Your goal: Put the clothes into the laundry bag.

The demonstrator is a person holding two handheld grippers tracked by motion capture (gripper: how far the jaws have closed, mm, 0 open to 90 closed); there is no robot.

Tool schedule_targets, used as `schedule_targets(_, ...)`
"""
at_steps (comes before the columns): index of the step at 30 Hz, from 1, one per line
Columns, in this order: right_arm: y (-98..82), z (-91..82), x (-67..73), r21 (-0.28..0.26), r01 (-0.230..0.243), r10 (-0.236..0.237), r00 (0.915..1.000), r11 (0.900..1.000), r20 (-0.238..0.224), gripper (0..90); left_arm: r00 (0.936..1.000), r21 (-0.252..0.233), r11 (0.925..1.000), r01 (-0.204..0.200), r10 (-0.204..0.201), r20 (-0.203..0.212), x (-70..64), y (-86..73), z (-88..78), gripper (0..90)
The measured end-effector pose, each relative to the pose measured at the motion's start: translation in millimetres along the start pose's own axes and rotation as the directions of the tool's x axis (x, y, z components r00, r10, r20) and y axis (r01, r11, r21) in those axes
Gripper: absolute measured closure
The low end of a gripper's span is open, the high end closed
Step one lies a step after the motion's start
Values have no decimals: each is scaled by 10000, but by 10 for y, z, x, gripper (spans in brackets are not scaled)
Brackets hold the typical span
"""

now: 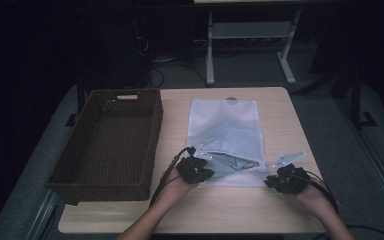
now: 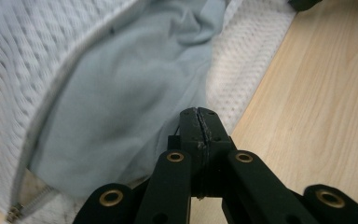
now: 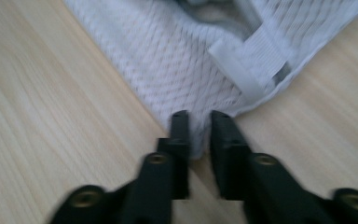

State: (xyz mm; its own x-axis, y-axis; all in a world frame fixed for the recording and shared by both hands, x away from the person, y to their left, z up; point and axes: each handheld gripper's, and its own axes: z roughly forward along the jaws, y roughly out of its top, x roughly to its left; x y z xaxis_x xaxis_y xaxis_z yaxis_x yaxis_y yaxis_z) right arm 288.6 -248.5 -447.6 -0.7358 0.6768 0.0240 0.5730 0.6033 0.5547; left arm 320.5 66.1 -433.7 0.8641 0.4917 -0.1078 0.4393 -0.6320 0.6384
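White mesh bag (image 1: 226,131) holds grey-blue cloth (image 2: 121,107); left gripper (image 2: 199,122) pinches cloth, right gripper (image 3: 199,122) stands narrowly open around bag's corner; wicker basket (image 1: 107,145) empty

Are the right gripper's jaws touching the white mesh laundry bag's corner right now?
Cannot tell. In the right gripper view the right gripper stands with jaws slightly parted, the white mesh laundry bag corner between them, but blur hides whether the pads press it.
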Motion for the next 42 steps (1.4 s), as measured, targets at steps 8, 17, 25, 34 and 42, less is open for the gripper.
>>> schedule_targets(8,268,13,246,-1315,822,-981,9880,9879,-1196,632,10000,-23,10000,-4,4,-16,30,17,24,894)
schedule_targets(17,714,501,573,-1205,2239,-2445,9488,9671,-1998,645,10000,20,10000,-14,14,-41,56,1,23,895)
schedule_targets(25,707,650,603,-887,2437,-2549,9553,9658,-1500,802,10000,47,10000,-43,43,-29,42,-20,11,895)
schedule_targets(34,678,658,561,-1096,2101,-2250,9630,9715,-1486,900,9999,376,9993,-76,71,144,-11,-78,-22,894)
schedule_targets(42,686,658,555,-1069,2203,-2353,9591,9696,-1572,900,9998,719,9972,-188,186,24,14,-6,243,896)
